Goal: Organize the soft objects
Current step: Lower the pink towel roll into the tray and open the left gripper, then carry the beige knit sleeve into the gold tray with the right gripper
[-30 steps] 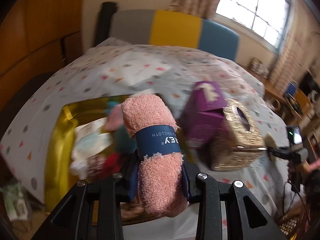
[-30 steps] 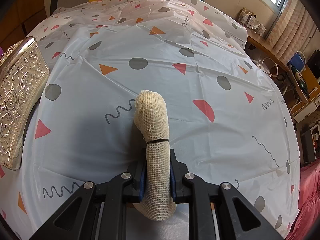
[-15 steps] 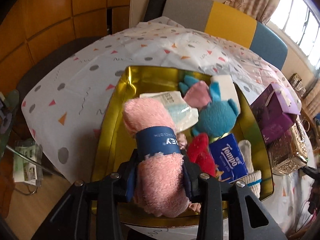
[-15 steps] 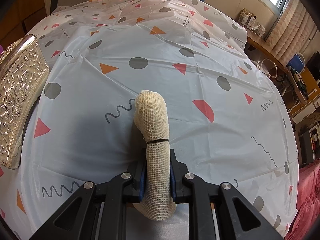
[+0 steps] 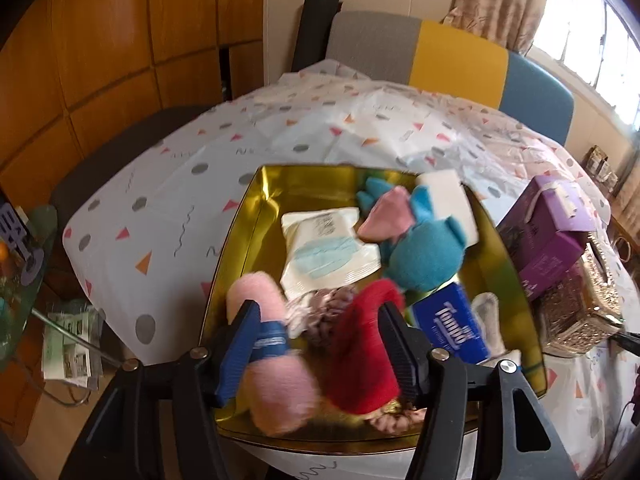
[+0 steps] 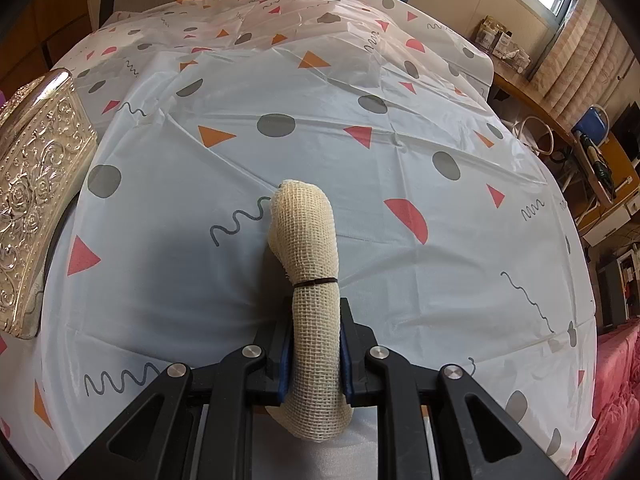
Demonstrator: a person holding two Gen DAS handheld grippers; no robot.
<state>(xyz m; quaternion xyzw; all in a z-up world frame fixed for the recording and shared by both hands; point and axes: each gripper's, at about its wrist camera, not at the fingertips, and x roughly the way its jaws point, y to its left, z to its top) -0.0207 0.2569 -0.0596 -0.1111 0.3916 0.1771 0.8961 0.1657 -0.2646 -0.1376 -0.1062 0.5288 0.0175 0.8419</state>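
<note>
In the left wrist view my left gripper (image 5: 316, 320) is open over the near end of a gold tray (image 5: 240, 232). A pink rolled dishcloth (image 5: 276, 384) with a blue band lies loose against the left finger, over the tray. A red soft toy (image 5: 360, 356) sits between the jaws. The tray also holds a blue and pink plush (image 5: 420, 248), a mask packet (image 5: 324, 248), a blue tissue pack (image 5: 452, 324) and a white sponge (image 5: 444, 196). In the right wrist view my right gripper (image 6: 316, 344) is shut on a cream mesh cloth roll (image 6: 308, 248) held above the tablecloth.
A purple box (image 5: 548, 232) and an ornate gold tissue box (image 5: 580, 304), which also shows in the right wrist view (image 6: 32, 200), stand right of the tray. A patterned tablecloth (image 6: 360, 152) covers the table. A chair (image 5: 440, 52) stands behind. The table's near edge is below the tray.
My left gripper swung left over the gold tray, lowered and opened, letting go of the pink dishcloth. My right gripper has barely moved and still holds the mesh roll.
</note>
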